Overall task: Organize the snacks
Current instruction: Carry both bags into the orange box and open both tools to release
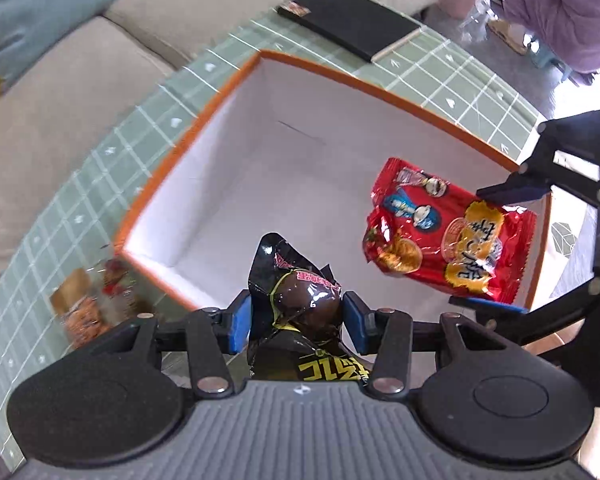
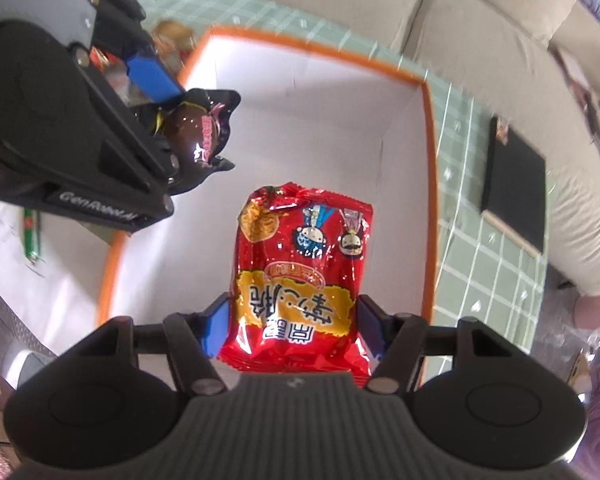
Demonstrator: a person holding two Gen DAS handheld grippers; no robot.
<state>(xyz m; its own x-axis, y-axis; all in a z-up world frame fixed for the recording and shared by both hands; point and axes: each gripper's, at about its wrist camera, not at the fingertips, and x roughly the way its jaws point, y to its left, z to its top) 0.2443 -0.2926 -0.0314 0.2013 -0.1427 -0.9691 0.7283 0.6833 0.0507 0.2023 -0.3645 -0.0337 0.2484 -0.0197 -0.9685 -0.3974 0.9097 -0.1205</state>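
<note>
Two snack packs over orange-rimmed box (image 1: 188, 148): black packet (image 1: 300, 300) clamped in left gripper (image 1: 298, 318), red bag (image 2: 300, 276) pinched in right gripper (image 2: 294, 326). Risks: grippers colliding overhead; black packet near rim, likely landing outside.
</note>
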